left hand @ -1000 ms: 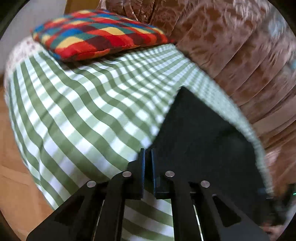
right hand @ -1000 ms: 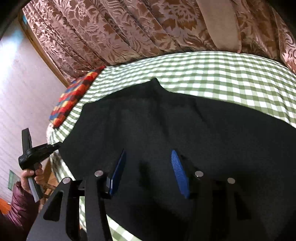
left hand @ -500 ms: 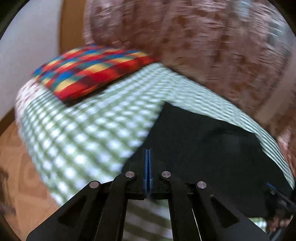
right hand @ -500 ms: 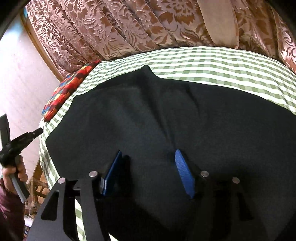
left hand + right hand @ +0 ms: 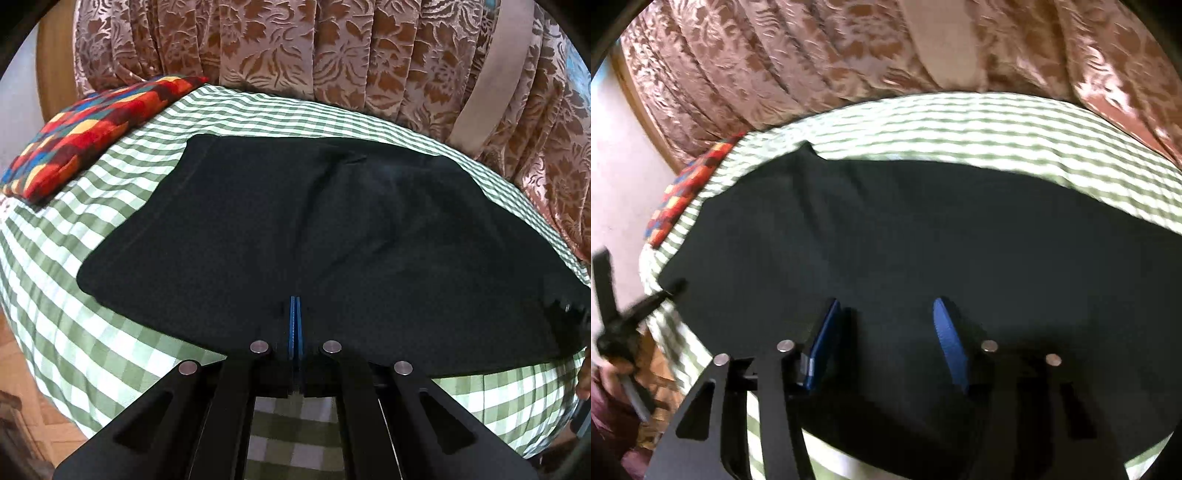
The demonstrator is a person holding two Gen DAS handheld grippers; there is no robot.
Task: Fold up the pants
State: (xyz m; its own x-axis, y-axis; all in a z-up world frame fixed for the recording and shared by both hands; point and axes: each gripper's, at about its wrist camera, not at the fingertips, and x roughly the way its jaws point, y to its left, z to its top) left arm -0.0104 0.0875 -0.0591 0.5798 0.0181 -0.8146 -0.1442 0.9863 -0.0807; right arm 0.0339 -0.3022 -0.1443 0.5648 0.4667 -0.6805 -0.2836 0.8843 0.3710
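Grippers first: left gripper (image 5: 294, 314) has its fingers pressed together on nothing visible; right gripper (image 5: 886, 325) hovers spread. Beyond them the black pants (image 5: 314, 229) lie already folded compact on the checked bed (image 5: 92, 350), probably one fold left.

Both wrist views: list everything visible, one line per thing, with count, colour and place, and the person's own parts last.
pants: one, black, spread flat on the bed
bed cover: one, green and white check, under the pants
pillow: one, multicoloured check, far left end of the bed
curtain: one, brown floral, behind the bed
floor: wood, lower left
left tongs: one, black with blue pads, shut, over the pants' near edge
right tongs: one, black with blue pads, open above the pants
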